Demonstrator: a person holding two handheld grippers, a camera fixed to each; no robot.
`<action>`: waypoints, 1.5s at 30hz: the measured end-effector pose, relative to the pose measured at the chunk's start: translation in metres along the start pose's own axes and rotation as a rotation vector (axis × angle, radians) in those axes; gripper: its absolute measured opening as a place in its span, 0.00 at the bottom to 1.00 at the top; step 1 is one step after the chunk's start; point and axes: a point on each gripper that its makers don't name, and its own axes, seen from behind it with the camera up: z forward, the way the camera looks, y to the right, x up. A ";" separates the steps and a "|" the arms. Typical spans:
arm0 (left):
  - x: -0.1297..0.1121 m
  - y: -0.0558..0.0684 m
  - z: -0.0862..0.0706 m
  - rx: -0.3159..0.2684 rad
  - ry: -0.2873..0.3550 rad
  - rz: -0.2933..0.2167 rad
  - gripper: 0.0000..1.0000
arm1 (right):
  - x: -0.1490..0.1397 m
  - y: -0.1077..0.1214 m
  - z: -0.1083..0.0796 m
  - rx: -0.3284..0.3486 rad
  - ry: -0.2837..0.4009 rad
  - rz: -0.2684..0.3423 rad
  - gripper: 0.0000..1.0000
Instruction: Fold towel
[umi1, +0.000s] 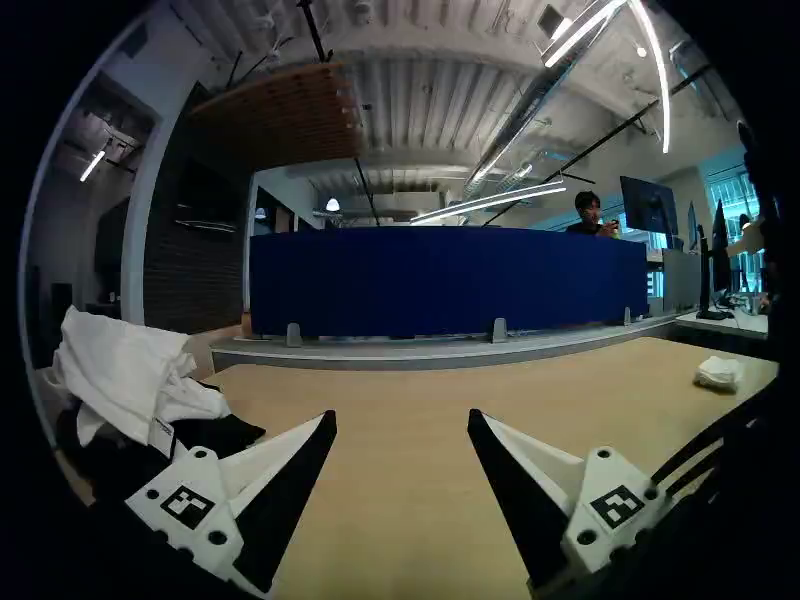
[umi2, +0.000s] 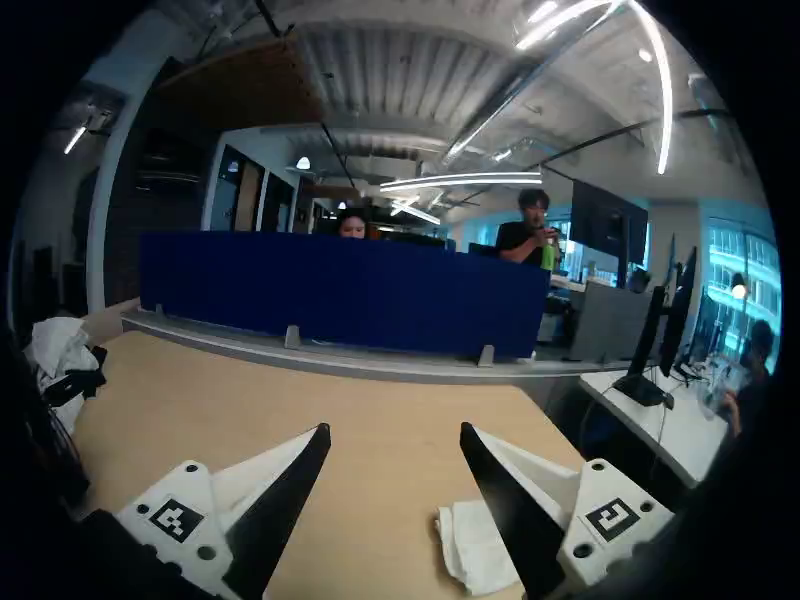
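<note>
A small white towel (umi2: 475, 545) lies crumpled on the wooden table (umi2: 380, 440), just left of my right gripper's right finger and close to the table's right edge. In the left gripper view the same towel (umi1: 720, 373) sits far off at the right. My right gripper (umi2: 393, 450) is open and hovers above the table with nothing between its fingers. My left gripper (umi1: 400, 435) is open too, over bare wood.
A heap of white and black cloth (umi1: 130, 385) lies at the table's left end, and appears again as a cloth heap (umi2: 62, 358) in the right gripper view. A blue partition (umi1: 440, 280) stands along the far edge. Monitors (umi2: 660, 330) stand on a neighbouring desk at the right; people are behind the partition.
</note>
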 end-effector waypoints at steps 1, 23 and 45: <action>0.000 0.000 0.000 0.002 -0.001 0.001 0.98 | 0.000 -0.001 0.000 0.001 0.002 0.003 1.00; -0.001 -0.003 0.001 0.016 0.003 -0.010 0.98 | 0.009 0.015 0.011 0.016 0.071 0.076 1.00; -0.001 -0.004 0.001 0.016 0.004 -0.010 0.98 | -0.050 0.014 0.034 0.021 0.160 0.123 1.00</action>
